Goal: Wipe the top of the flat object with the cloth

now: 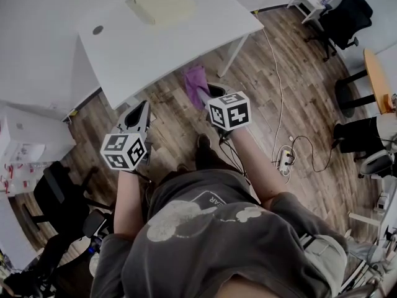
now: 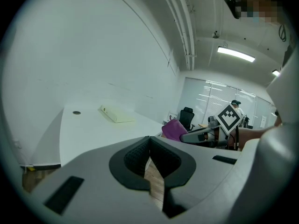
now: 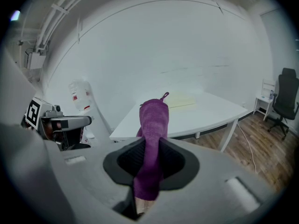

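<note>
Both forearms reach fwd from the body, elbows bent, w/ the person standing back from the white bench (image 1: 155, 54). The L gripper (image 1: 143, 107) and R gripper (image 1: 209, 93) sit side by side over the wood-plank floor (image 1: 267, 67), short of the bench's near edge. Both point toward the bench, R a bit further fwd. L gripper jaws are pressed together at the tips w/ nothing between them; only floor shows thru the gap lower down. R gripper jaws pinch the purple terry cloth (image 3: 153, 125). It's bunched into a narrow strip that runs up between the dark pads (image 3: 126, 160) and stands out past the tips, w/ a small loop at its far end and a short tail below the pads. In head view the cloth juts fwd-left from the R jaws, in the air above the floor just by the bench's near edge; contact w/ the bench can't be told. The pale-yellow flat rectangular object (image 1: 161, 4) lies flat on the far part of the bench, near the wall, well apart from both grippers and the cloth. Its top is plain and its left edge looks thicker. A small round dark hole (image 1: 98, 30) sits in the bench top, left of the object.
</note>
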Available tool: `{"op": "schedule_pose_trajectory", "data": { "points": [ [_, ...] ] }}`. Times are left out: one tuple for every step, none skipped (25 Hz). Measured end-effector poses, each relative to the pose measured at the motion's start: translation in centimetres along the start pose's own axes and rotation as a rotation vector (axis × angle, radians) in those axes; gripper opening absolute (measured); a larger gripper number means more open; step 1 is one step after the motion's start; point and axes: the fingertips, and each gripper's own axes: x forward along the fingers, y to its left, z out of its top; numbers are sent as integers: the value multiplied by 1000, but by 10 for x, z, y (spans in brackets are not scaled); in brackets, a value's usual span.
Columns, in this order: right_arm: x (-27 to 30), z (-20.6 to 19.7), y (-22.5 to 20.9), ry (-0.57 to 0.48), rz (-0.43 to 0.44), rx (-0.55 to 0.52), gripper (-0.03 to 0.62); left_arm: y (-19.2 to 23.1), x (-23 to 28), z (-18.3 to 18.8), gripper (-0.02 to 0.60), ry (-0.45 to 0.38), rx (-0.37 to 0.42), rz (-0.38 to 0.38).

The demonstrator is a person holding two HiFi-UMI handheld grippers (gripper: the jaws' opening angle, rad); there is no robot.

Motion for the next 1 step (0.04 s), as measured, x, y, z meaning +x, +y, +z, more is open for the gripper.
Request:
{"op": "schedule_pose_trajectory", "data": {
  "points": [
    [0, -2, 4, 0, 1, -1, 72, 1, -4, -2, -3, 2, -1, 1]
  ]
}}
